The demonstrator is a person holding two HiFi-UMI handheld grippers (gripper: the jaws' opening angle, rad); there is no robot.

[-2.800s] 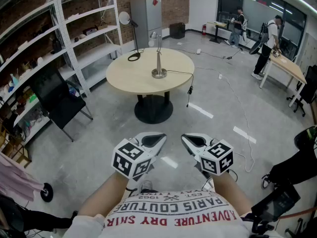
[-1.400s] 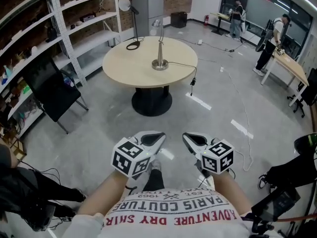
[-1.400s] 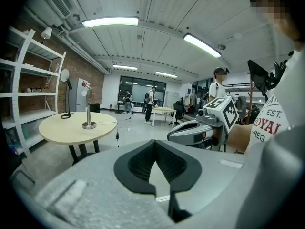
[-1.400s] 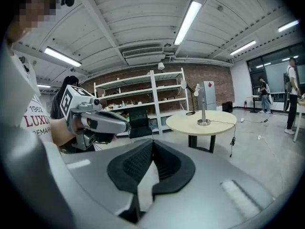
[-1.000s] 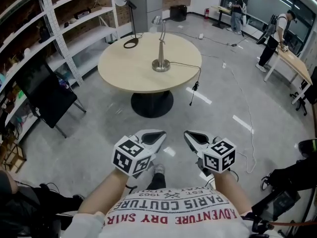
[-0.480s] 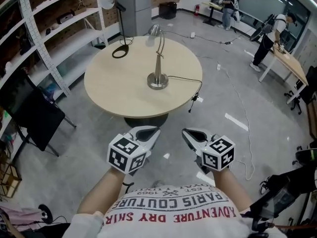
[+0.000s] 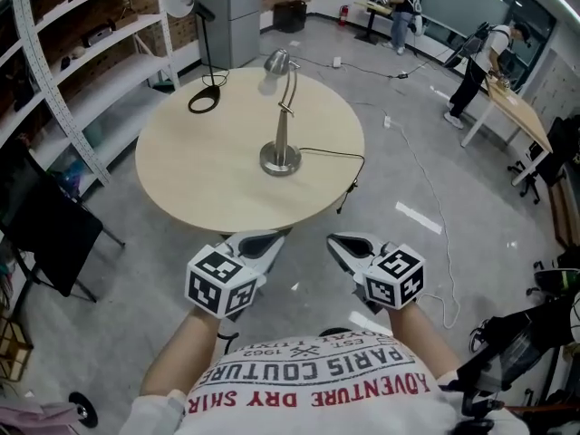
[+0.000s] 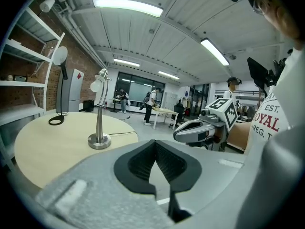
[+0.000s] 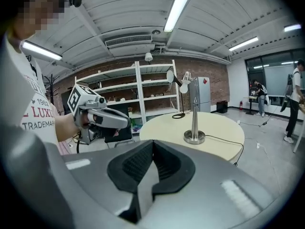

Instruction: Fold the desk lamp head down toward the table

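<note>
Left gripper (image 7: 260,242) closed, pads pressed together with nothing between them; right gripper (image 7: 348,246) closed and empty likewise. Held side by side low before the body, over the grey floor (image 7: 136,270), tips near the close rim of the round table (image 7: 204,166) and well apart from the desk lamp (image 7: 283,120). Lamp upright near the table's middle on a round metal base, slim stem rising, lamp head (image 7: 275,62) bent over at the top toward the far side. Between grippers and lamp only the near rim and a stretch of pale tabletop. Black cord (image 7: 331,152) running from the base to the right rim and hanging over it. Farther back on the table, a black lamp (image 7: 201,57) with a ring base and a white round head. Around the table: white shelves (image 7: 82,53) along the brick wall at left, a dark chair (image 7: 41,229) below them, a grey cabinet (image 7: 227,7) behind, a cable (image 7: 435,202) trailing across the floor at right, two people (image 7: 471,71) standing by a wooden desk (image 7: 517,107) far right. From the left gripper view, the lamp seen side-on with its head up high, the right gripper just beside, and long ceiling lights (image 8: 126,5) that the head view misses. From the right gripper view, the lamp set against the shelves, the left gripper close at left.
</note>
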